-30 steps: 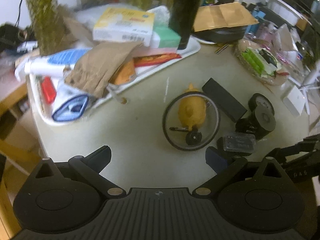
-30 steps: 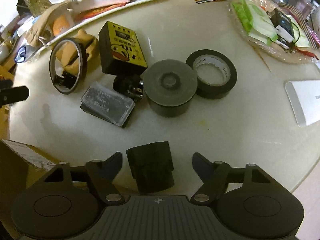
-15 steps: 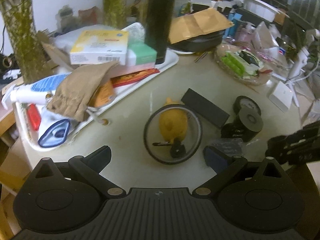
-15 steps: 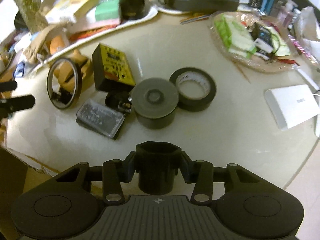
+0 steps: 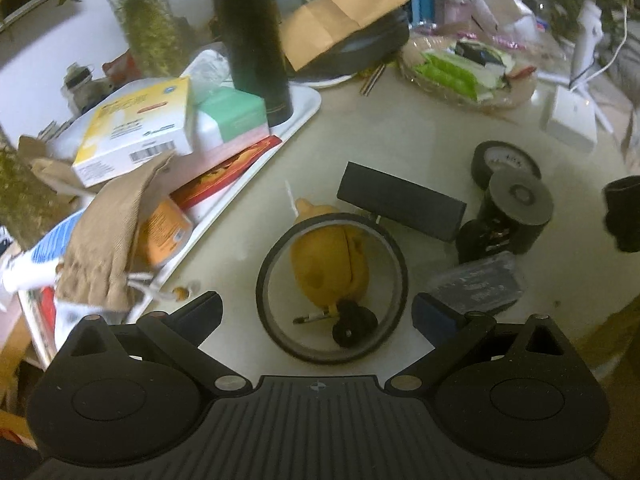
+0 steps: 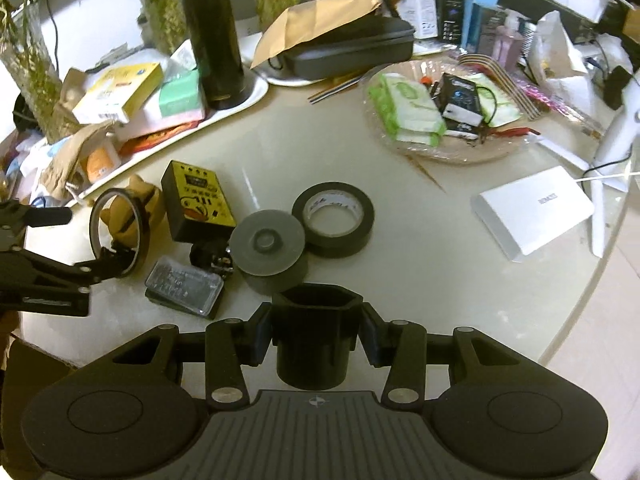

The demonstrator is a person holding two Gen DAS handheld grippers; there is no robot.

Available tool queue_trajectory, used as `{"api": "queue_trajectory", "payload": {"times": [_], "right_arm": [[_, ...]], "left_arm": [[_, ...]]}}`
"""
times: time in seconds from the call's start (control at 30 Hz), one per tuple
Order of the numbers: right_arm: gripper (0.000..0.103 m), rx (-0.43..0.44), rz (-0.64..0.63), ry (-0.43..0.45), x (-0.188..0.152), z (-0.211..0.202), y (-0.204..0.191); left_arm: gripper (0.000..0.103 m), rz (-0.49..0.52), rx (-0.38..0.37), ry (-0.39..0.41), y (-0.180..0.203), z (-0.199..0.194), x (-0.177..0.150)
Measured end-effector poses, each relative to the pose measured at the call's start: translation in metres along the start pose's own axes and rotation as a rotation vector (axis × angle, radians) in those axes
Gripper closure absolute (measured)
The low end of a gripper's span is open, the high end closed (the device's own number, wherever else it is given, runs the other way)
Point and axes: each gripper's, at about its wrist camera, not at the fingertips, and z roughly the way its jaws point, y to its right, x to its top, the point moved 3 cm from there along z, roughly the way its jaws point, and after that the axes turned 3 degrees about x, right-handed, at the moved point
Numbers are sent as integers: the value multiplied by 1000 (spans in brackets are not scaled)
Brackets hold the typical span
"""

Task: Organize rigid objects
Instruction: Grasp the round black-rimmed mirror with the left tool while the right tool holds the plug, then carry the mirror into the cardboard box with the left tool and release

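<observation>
My right gripper [image 6: 316,336] is shut on a black hexagonal cup [image 6: 312,360] and holds it clear above the table; the cup also shows at the right edge of the left wrist view [image 5: 624,212]. Beyond it lie a grey-topped black roll [image 6: 268,240], a black tape roll [image 6: 332,216], a yellow-faced tester box [image 6: 198,204], a clear case [image 6: 184,290] and a small black plug [image 6: 210,258]. My left gripper [image 5: 316,308] is open just in front of a thin tape ring [image 5: 264,280] that stands on edge against a yellow toy [image 5: 328,256].
A white tray [image 5: 308,100] at the back left carries boxes, a brown cloth and a tall black flask [image 5: 256,40]. A basket of green packs [image 6: 416,112] and a white box [image 6: 532,210] lie to the right. The round table's edge [image 6: 580,312] curves along the near right.
The right gripper's jaws closed on the black cup and lifted it off the table. The left gripper moved closer to the tape ring and rolled, staying open.
</observation>
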Motion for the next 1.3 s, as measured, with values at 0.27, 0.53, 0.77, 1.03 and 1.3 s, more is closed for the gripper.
{"api": "queue_trajectory", "payload": {"times": [0.27, 0.53, 0.77, 1.03, 1.3], "right_arm": [[55, -1, 29, 12, -3, -4, 10], [55, 9, 32, 15, -4, -4, 9], [55, 14, 36, 19, -3, -3, 9], [55, 20, 39, 26, -2, -3, 11], [55, 37, 28, 49, 3, -16, 8]], "left_arm": [[0, 20, 0, -33, 3, 14, 8], [0, 70, 10, -57, 10, 24, 11], [15, 13, -10, -36, 2, 18, 12], [16, -33, -25, 3, -3, 4, 15], [16, -32, -23, 15, -3, -21, 21]]}}
